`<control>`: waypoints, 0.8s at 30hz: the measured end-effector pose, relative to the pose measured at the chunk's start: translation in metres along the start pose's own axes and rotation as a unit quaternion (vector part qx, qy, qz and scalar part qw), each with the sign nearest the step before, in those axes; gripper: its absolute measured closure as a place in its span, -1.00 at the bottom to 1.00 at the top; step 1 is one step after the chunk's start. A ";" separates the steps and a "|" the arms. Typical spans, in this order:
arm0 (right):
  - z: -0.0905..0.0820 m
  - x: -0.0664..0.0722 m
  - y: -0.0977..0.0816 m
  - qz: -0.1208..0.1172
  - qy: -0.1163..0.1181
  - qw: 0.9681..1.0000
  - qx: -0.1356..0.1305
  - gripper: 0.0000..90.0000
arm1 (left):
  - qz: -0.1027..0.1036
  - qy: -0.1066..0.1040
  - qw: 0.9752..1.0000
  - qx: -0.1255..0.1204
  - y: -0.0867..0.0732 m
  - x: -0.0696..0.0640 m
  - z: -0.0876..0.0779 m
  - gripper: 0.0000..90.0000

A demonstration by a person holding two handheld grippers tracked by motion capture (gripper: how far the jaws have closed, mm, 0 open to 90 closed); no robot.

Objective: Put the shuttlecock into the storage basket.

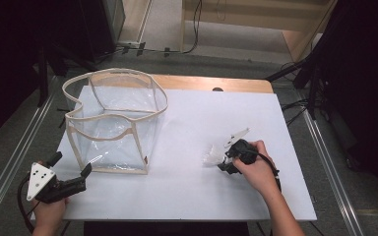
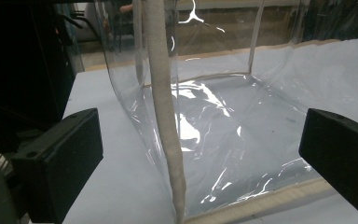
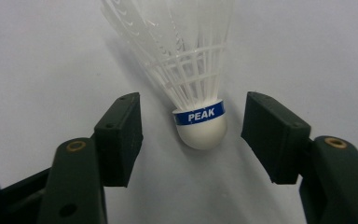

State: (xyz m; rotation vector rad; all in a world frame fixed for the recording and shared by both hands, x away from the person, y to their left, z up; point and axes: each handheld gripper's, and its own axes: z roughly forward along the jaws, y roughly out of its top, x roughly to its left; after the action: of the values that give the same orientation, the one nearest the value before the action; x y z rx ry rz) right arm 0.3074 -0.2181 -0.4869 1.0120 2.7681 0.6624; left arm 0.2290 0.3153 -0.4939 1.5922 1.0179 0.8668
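A white feather shuttlecock [image 3: 186, 56] with a blue band marked PEAK lies on the white table top [image 1: 192, 191], cork end toward my right gripper [image 3: 192, 123]. Its cork sits between the two black jaws, with a gap showing on each side. In the high view that gripper [image 1: 225, 160] is at the table's right middle, with the shuttlecock [image 1: 211, 156] just to its left. My left gripper [image 1: 70, 164] rests at the front left corner, open wide. It faces the near corner seam of a clear plastic bag [image 2: 223, 112] with cream trim, without touching it.
The clear bag [image 1: 113, 123] stands upright with its mouth open on the table's left half. A strip of wooden table edge [image 1: 211, 83] shows behind the white top. Dark stands and cables line the floor on both sides.
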 end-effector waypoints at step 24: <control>-0.010 0.004 0.017 0.012 -0.009 0.999 -0.034 0.38 | -0.002 0.000 1.000 0.001 0.000 0.001 0.000 -1.00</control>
State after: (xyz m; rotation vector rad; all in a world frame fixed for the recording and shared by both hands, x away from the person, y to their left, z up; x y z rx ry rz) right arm 0.3114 -0.2076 -0.4708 1.0328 2.7034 0.7418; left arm 0.2290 0.3162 -0.4936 1.5919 1.0209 0.8629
